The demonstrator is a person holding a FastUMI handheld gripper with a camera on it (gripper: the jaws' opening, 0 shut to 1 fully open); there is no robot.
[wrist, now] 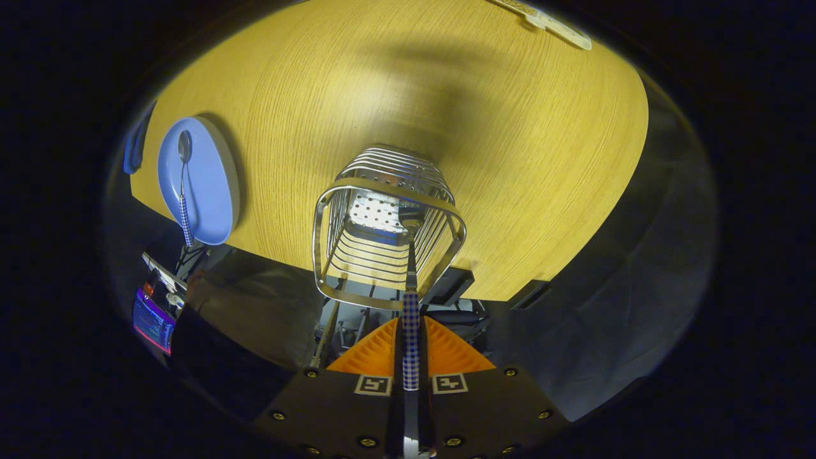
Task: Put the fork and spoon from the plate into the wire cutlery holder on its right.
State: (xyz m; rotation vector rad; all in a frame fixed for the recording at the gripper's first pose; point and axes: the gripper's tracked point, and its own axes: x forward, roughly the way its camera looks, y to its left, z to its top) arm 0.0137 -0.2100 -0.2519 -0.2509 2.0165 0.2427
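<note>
I am looking straight down along the gripper (411, 357), and its two fingers are pressing together on the checkered handle of the fork (411, 319), holding it clamped between them. The fork is pointing away from me, its metal neck reaching over the near rim and down into the wire cutlery holder (331, 217), with its head sitting low inside against the perforated bottom plate. I cannot make out the tines clearly at this depth.

The holder is standing on the wooden table (510, 159), near the table's edge and just ahead of the fingertips. A soft shadow is falling across the tabletop beyond it.

Well off to the holder's left, the blue plate (213, 191) is resting at the table's edge. The spoon (183, 185) is lying on that plate, bowl away from me and checkered handle running back over the near rim of the plate.

Below the table's edge, dark equipment and a small lit screen (152, 322) are showing beside the gripper.
</note>
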